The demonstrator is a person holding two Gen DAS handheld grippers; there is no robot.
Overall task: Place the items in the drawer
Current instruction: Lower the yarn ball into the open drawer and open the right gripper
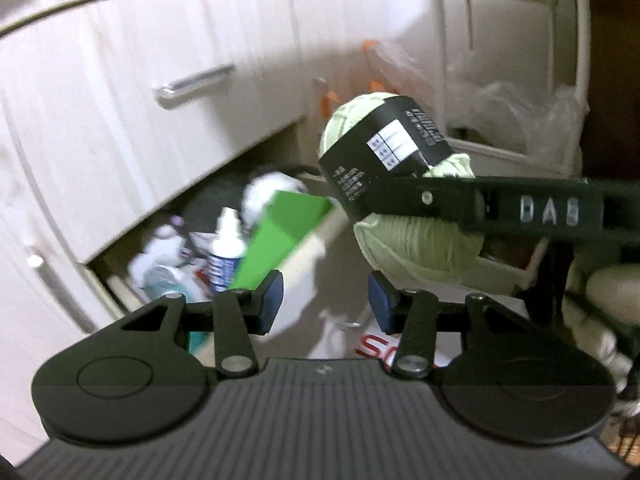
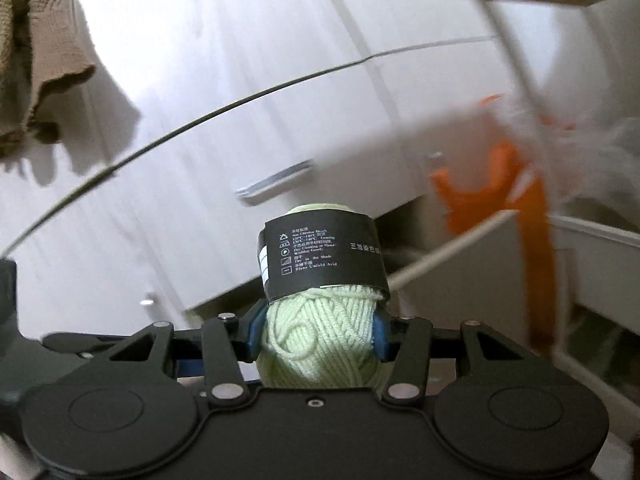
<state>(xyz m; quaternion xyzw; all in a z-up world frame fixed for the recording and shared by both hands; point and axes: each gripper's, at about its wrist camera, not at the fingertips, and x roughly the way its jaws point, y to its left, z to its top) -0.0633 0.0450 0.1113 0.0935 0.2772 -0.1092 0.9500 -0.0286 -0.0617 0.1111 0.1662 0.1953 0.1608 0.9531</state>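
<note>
My right gripper [image 2: 320, 334] is shut on a pale green yarn ball [image 2: 320, 344] with a black paper label [image 2: 324, 258]. The left wrist view shows the same yarn ball [image 1: 416, 236] held in the air to the right of the open drawer [image 1: 192, 256], with the right gripper's black finger across it. My left gripper [image 1: 326, 300] is open and empty, in front of the drawer. The drawer holds a green box [image 1: 280, 232], a white bottle [image 1: 226, 248] and other blurred items.
White cabinet fronts with metal handles [image 1: 192, 84] stand above and left of the drawer. A white wire rack [image 1: 516, 60] with clear plastic bags and orange bags [image 2: 500, 184] stands to the right. A brown cloth [image 2: 36, 60] hangs at upper left.
</note>
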